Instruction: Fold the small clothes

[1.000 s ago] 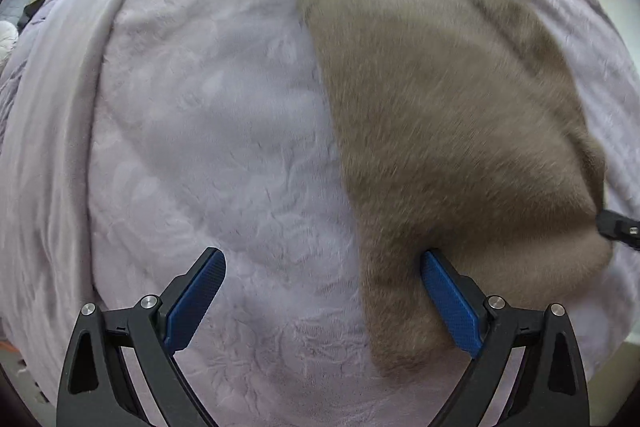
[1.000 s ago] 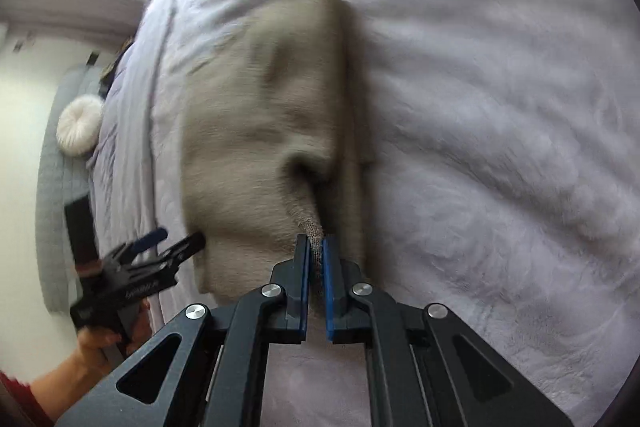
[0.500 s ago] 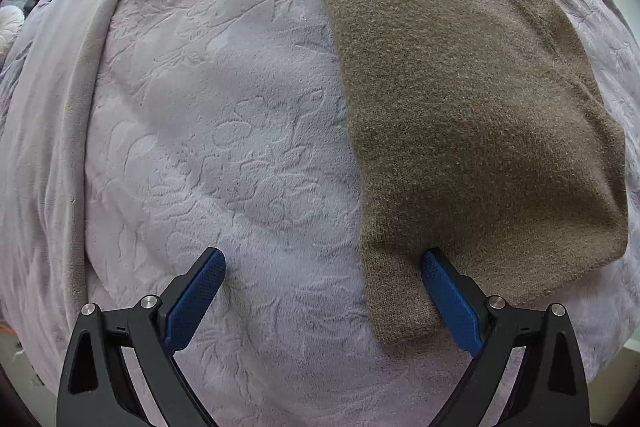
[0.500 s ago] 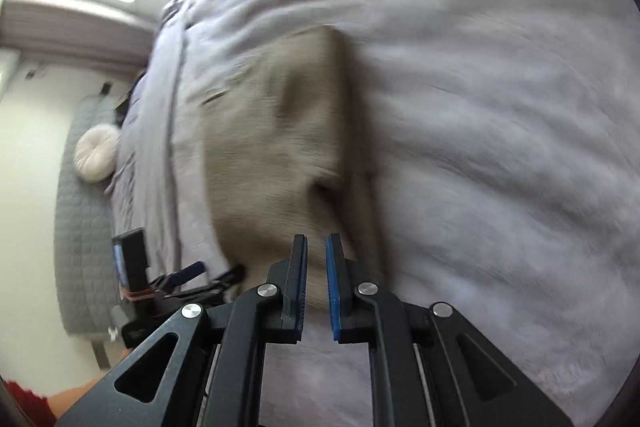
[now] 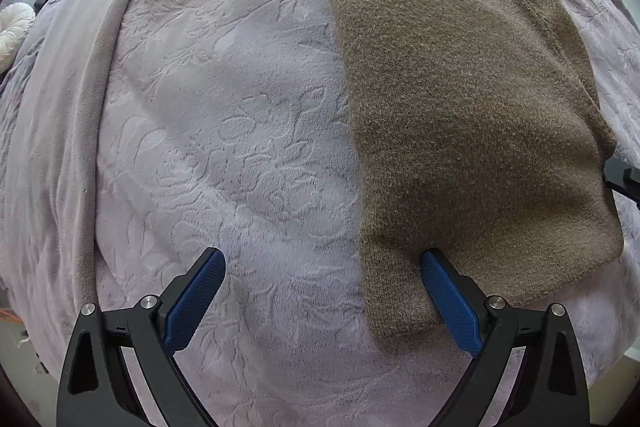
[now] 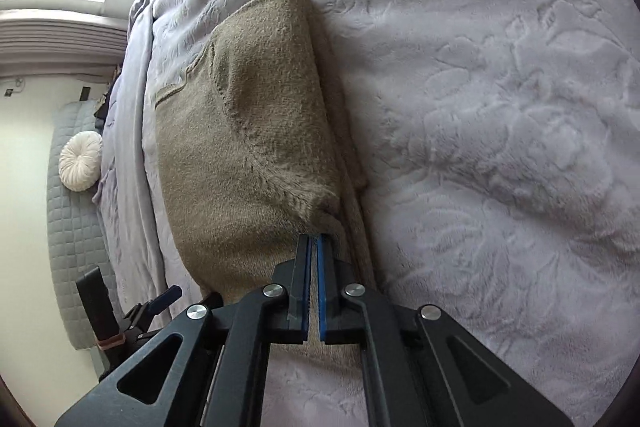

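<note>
On the bed, over the lilac blanket (image 5: 224, 131) with its embossed leaf pattern, my left claw (image 5: 320, 291) is spread wide and grasping nothing. Its left finger sits over bare blanket, and its right finger (image 5: 450, 301) rests on the near-left corner of the sweater (image 5: 460, 115). That sweater is a brown knit, folded into a flat slab, lying on the blanket and filling the right half of my left view. At the far right edge of that view a black bit of my right claw (image 5: 622, 177) pokes in beside the sweater's right edge.

From the right wrist cam, the left claw (image 6: 156, 301) shows low on the left, next to the sweater's (image 6: 240, 147) near corner. A round white cushion (image 6: 80, 161) sits against a grey quilted pad beyond. My right claw (image 6: 314, 247) is nearly clenched, only a thin slit between the blue pads (image 6: 322, 291), tips right at the folded edge of the knit. Can't tell if any fabric is pinched in there.
</note>
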`<action>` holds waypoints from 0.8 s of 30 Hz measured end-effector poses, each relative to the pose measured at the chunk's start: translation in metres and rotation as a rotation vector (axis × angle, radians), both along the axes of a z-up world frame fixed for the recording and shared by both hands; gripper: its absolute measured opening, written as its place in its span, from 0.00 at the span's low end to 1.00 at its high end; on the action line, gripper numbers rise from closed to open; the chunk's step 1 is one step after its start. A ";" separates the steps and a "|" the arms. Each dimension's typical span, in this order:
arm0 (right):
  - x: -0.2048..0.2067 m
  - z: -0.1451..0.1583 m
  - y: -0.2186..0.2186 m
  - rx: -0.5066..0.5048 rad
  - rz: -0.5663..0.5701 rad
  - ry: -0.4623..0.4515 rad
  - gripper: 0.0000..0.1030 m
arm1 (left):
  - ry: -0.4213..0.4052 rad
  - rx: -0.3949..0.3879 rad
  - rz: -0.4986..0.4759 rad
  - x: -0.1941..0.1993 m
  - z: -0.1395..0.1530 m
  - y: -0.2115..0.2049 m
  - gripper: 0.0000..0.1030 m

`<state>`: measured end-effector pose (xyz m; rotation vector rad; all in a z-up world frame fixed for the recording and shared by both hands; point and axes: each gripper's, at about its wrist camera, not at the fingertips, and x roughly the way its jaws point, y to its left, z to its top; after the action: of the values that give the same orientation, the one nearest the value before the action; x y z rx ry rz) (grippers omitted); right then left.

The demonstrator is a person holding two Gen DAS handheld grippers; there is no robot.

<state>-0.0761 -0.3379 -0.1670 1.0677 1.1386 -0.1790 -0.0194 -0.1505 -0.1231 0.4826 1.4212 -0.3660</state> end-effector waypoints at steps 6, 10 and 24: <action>-0.013 0.011 -0.006 0.019 0.003 0.015 0.05 | 0.000 0.016 -0.001 -0.006 0.011 -0.006 0.96; -0.016 0.015 -0.008 0.006 -0.007 0.042 0.06 | -0.002 0.023 -0.003 -0.011 0.019 -0.007 0.96; -0.041 0.042 -0.008 -0.007 0.024 0.070 0.06 | -0.012 -0.023 0.015 -0.035 0.074 -0.011 0.96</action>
<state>-0.1175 -0.3456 -0.1252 1.0481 1.2128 -0.2022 -0.0543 -0.1618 -0.0489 0.4543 1.4072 -0.3663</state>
